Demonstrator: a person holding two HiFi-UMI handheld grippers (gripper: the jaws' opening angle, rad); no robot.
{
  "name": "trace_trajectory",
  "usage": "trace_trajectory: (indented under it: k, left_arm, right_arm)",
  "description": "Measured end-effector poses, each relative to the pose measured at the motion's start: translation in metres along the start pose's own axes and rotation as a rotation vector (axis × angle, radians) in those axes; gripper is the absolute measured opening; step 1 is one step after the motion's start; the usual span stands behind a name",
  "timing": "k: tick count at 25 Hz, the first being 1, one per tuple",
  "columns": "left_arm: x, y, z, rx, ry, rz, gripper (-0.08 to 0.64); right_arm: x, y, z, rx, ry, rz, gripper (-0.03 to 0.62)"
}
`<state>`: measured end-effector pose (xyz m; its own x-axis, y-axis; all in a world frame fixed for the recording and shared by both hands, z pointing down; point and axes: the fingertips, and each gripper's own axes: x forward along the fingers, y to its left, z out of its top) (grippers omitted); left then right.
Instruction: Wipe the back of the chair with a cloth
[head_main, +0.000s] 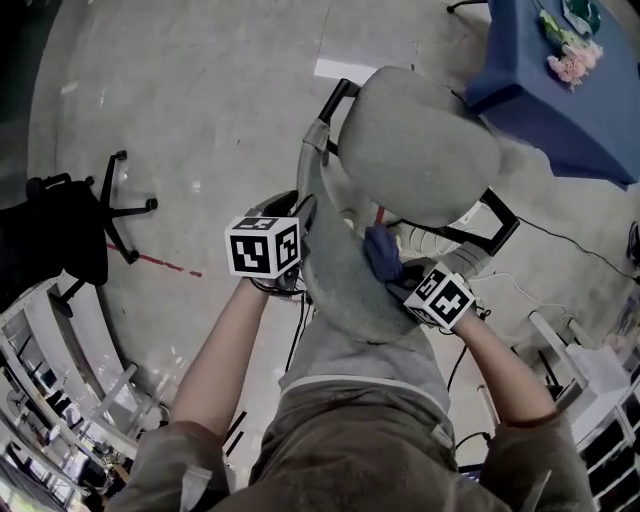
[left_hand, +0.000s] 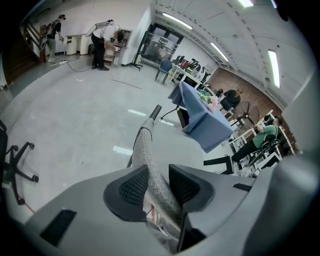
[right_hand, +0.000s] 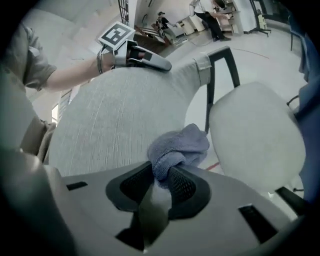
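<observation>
Here's the left claw (left_hand: 159, 185), clamped on the side edge of the grey chair back (head_main: 340, 270). Its own view shows the narrow fabric edge running straight up between the two dark pads, with both pads against it.

Over on the other side, the right claw (right_hand: 160, 182) has the cloth (right_hand: 180, 145). It's a blue-grey bundle pinched tight between the pads, with a rounded wad bulging out past the tips. That wad lies on the broad face of the chair back, low down by the gap that separates it from the seat (head_main: 420, 150).

From the head view, both arms reach forward and down, one claw on each side of the chair back, with the cloth showing as a dark blue patch just ahead of the right claw's marker cube. The seat tips away from the person, pale grey and rounded.

Around them is bare grey floor (head_main: 200, 100). A black chair (head_main: 60, 230) sits off to the left, and a counter (head_main: 560, 100) draped in blue stands at the upper right, well apart from the work.
</observation>
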<state>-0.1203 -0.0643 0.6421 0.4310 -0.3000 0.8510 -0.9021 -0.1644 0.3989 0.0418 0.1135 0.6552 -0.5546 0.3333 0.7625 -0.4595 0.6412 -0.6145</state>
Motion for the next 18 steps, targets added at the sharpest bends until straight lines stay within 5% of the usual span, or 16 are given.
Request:
trace_trajectory:
  k: [9,13,18]
  left_arm:
    - [-0.003,-0.005,0.003,-0.008,-0.043,-0.013,0.146]
    - [-0.001,-0.002,0.001,0.006,-0.027,0.018,0.141]
    - [0.000,0.001,0.000,-0.013,-0.011,0.023,0.140]
  right_arm:
    - [-0.069,-0.090,-0.100,0.111,0.162,-0.311,0.114]
    - [-0.049,-0.064,-0.079,0.113,0.159,-0.233,0.103]
    - [-0.004,0.009,0.007,0.041,0.032,-0.050,0.100]
